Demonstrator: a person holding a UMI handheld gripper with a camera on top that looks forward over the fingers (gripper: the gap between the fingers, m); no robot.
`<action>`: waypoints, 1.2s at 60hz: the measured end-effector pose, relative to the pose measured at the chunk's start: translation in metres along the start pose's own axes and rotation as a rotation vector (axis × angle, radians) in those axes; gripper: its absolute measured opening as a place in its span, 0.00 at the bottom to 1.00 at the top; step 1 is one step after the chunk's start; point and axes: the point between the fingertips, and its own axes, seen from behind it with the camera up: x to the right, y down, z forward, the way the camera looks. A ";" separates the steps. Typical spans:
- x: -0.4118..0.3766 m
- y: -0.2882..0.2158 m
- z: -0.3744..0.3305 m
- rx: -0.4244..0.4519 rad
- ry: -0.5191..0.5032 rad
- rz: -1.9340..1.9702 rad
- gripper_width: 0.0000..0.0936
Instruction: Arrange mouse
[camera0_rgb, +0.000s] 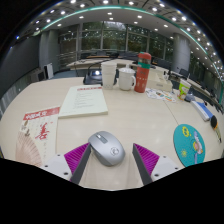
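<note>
I see the mouse on the desk, between the fingers of my tool. A booklet lies beyond it to the left, a round pad right, cups far behind.

Looks like an open-plan office or meeting area. Long pale beige table w/ a white printed booklet w/ red header, red-and-white leaflets, a white jug & a tall red bottle. Beyond: more desks, glass partition walls, rows of ceiling strip lights, grey round column.
</note>
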 end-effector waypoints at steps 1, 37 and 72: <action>0.001 -0.002 0.003 0.000 0.002 0.001 0.91; -0.012 -0.031 0.036 0.013 -0.063 -0.026 0.41; 0.202 -0.164 -0.092 0.279 -0.031 0.128 0.38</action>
